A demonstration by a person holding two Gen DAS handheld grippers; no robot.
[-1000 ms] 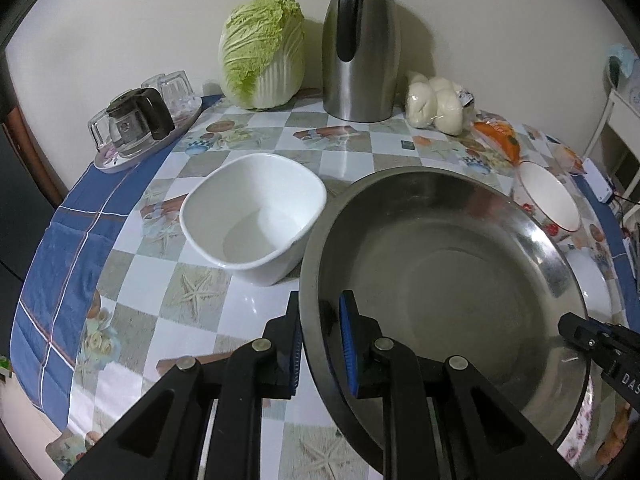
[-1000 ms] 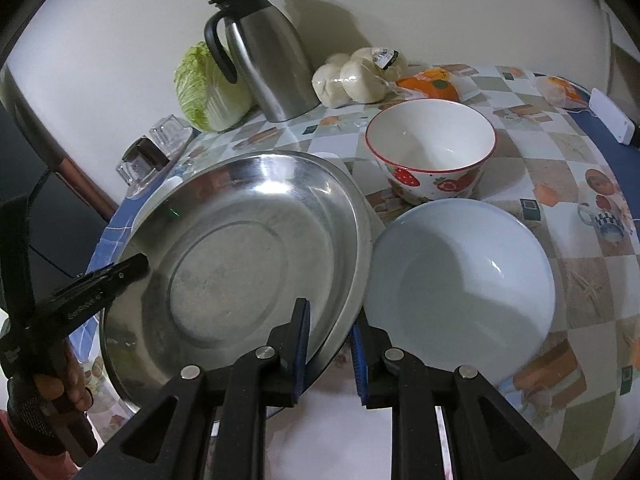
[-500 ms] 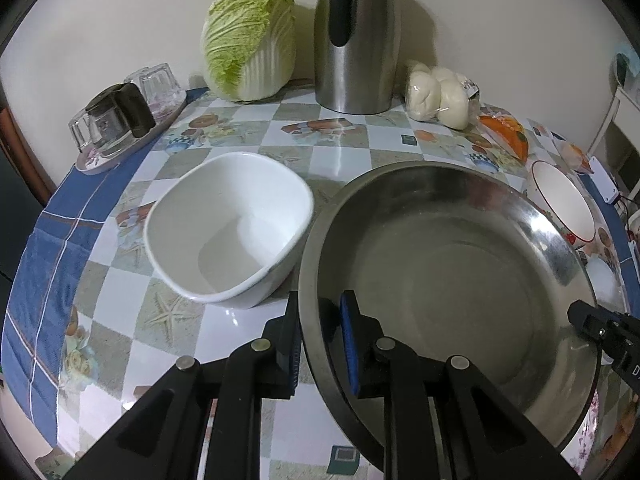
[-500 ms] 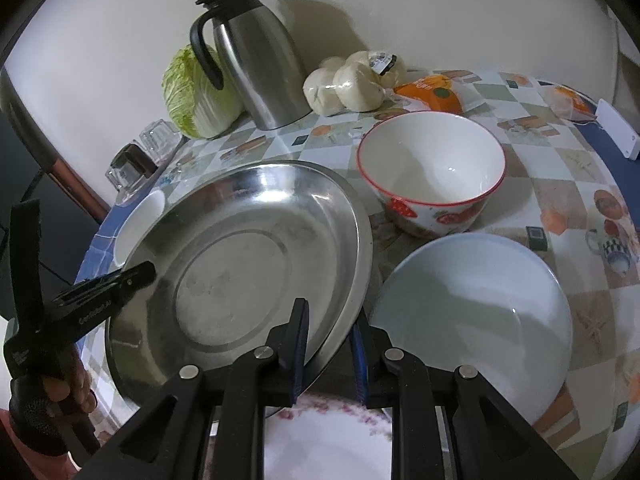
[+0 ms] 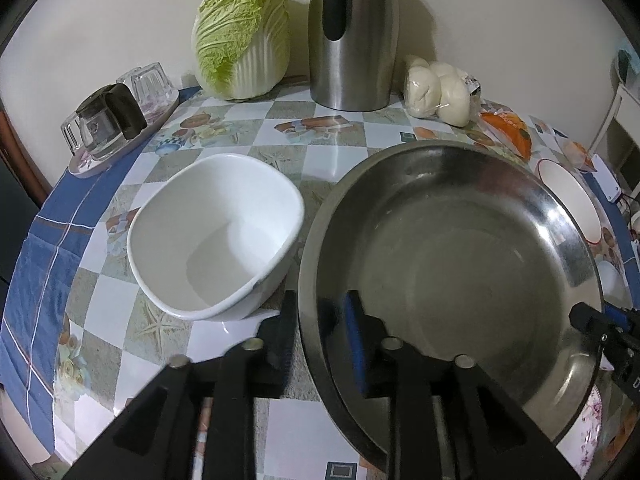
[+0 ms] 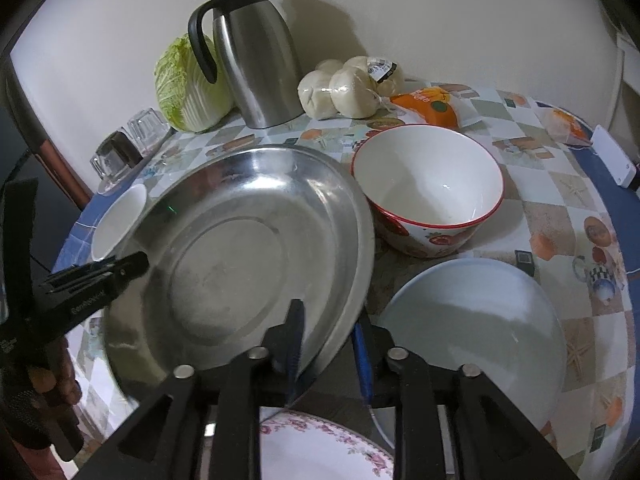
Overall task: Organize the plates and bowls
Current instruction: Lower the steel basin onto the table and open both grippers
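Note:
A wide steel basin (image 5: 452,264) lies on the checked tablecloth, and its near edge rests over a floral plate (image 6: 320,454). My left gripper (image 5: 322,320) straddles the basin's left rim. Its jaws are opening, and a gap shows on each side of the rim. My right gripper (image 6: 330,344) straddles the opposite rim (image 6: 340,320). Its jaws are opening too, and the pads stand clear of the metal. A white square bowl (image 5: 216,240) sits left of the basin. A red-rimmed strawberry bowl (image 6: 428,188) and a pale plate (image 6: 480,320) lie to its right.
Along the wall stand a cabbage (image 5: 244,36), a steel jug (image 5: 354,36), a bag of buns (image 5: 436,88) and an orange packet (image 6: 432,108). A tray of upturned glasses (image 5: 116,120) sits at the back left. A gloved hand (image 6: 40,400) holds the left gripper.
Both grippers' jaws have spread away from the basin's rim, which they pinched before. The basin has come down over the floral plate, which now shows under its near edge.

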